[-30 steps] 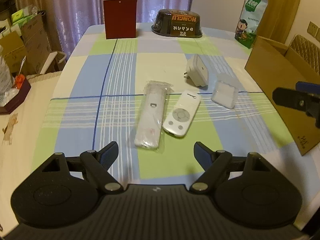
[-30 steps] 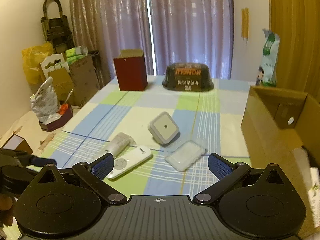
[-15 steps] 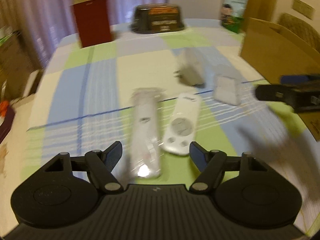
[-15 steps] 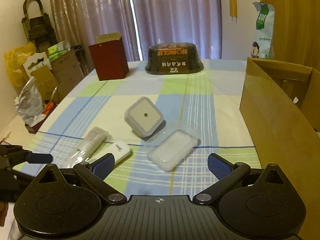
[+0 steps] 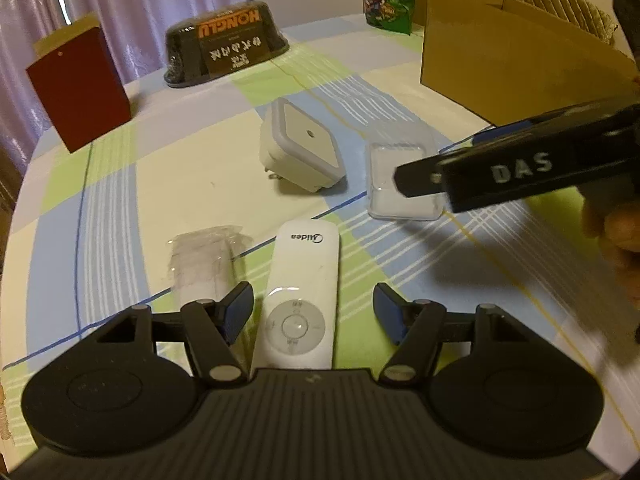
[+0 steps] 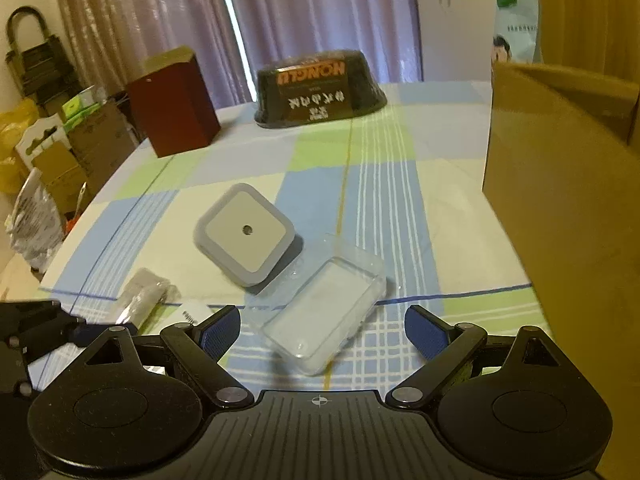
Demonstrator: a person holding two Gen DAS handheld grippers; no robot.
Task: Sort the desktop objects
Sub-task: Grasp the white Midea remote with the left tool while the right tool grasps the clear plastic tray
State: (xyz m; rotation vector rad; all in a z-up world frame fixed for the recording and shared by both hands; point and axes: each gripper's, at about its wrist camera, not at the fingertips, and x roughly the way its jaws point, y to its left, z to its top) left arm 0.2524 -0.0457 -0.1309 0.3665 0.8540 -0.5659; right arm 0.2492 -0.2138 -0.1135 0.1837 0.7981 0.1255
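Both claws gaped empty: my left claw [image 5: 313, 316] straddled the white plastic remote [image 5: 301, 300], my right claw [image 6: 322, 332] the clear plastic case [image 6: 326, 320]; nothing sorted into the cardboard box [image 6: 560, 208] yet, as far as I could see

At the far end of the checked cloth [image 6: 320, 148] I see a red box [image 5: 80, 88] standing upright on the left. A dark bowl pack [image 5: 226, 50] with orange lettering sits to its right, apart from it. Far right, a green bag [image 5: 388, 0] stands at the table's edge, with a padded chair [image 5: 556, 4] beyond. Purple curtains [image 6: 320, 12] hang behind. Off the table's left side are stacked cartons [image 6: 80, 148], a yellow bag [image 6: 12, 148] and a hand truck [image 6: 32, 52].
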